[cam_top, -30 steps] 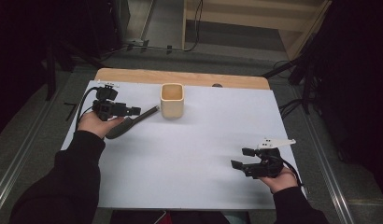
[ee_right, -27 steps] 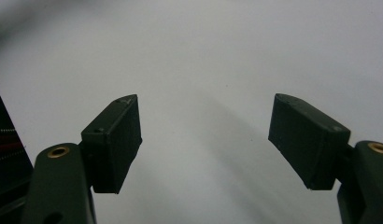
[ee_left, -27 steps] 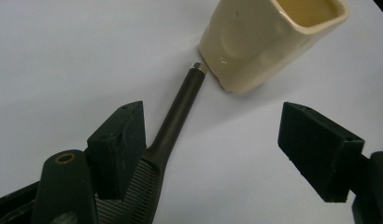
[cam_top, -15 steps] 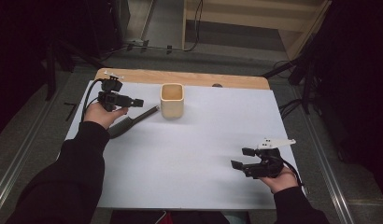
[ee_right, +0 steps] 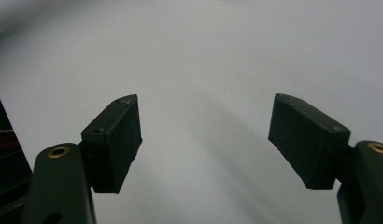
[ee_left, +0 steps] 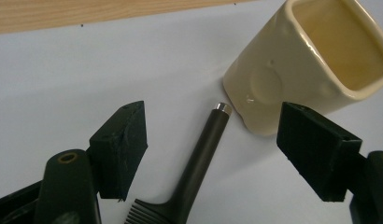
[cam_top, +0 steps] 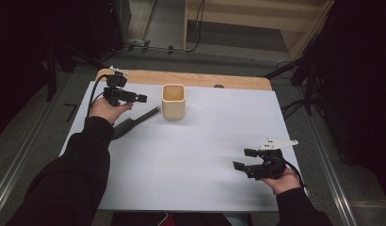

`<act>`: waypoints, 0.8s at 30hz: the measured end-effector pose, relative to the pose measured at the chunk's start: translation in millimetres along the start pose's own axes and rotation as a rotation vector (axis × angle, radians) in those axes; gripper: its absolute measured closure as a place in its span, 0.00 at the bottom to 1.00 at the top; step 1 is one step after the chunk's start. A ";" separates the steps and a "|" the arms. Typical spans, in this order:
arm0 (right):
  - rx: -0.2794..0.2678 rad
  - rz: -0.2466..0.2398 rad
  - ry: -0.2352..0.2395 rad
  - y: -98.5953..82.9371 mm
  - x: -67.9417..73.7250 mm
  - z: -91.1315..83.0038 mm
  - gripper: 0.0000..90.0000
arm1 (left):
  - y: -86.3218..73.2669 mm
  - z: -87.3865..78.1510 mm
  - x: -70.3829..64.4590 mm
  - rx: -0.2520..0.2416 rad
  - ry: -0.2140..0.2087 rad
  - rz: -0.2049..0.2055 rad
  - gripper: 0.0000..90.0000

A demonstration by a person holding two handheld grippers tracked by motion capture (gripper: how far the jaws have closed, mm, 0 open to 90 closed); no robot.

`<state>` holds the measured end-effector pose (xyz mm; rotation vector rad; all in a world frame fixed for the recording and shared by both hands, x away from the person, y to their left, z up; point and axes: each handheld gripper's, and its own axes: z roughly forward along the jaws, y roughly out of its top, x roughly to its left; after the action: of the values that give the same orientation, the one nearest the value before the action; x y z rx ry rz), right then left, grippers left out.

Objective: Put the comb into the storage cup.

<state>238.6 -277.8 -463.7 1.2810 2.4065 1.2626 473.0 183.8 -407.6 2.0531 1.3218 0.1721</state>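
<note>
— So, where does the brush (ee_left: 199,161) lie from the left gripper (ee_left: 213,154)?

— Right between its fingers (ee_left: 122,147), below them on the white surface (cam_top: 200,155). The gripper hangs released, fingers spread wide, nothing held. The dark handle runs up the middle of the gap in the left gripper view, its metal-capped tip just beside the foot of the cream cup (ee_left: 311,60), possibly touching; I cannot tell.

— And its long axis?

— In the high view the brush (cam_top: 134,121) slants from the bristle end near the sleeve up toward the cup (cam_top: 173,101). The fingers stand on either side of the handle, so, as I judge it, closing across it suits that axis.

— The other hand?

— The right gripper (cam_top: 244,159) rests well apart, near the surface's near right corner, fingers likewise spread and empty. The left is plainly nearer.
</note>
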 end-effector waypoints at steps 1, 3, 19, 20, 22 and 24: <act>-0.001 0.000 -0.001 -0.1 -0.1 -0.2 0.26 | 1.1 0.9 0.0 -0.005 0.000 -0.002 0.28; 0.000 -0.003 0.000 -0.2 -0.3 -0.6 0.26 | 3.2 2.8 0.4 -0.002 0.006 -0.007 0.28; -0.006 -0.004 0.002 0.6 -0.7 -1.5 0.26 | 5.4 28.7 8.6 0.011 0.049 -0.050 0.29; -0.006 -0.004 0.001 0.6 -0.6 -1.5 0.26 | 5.3 29.2 8.8 0.008 0.053 -0.048 0.29; -0.006 -0.009 0.000 0.5 -0.4 -1.5 0.26 | 5.2 29.7 9.2 0.002 0.057 -0.048 0.30; -0.006 -0.009 0.000 0.5 -0.3 -1.4 0.26 | 5.0 30.6 9.7 -0.001 0.055 -0.054 0.30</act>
<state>238.5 -278.7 -462.5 1.2668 2.4041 1.2655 495.2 176.4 -430.2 2.0224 1.4089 0.2059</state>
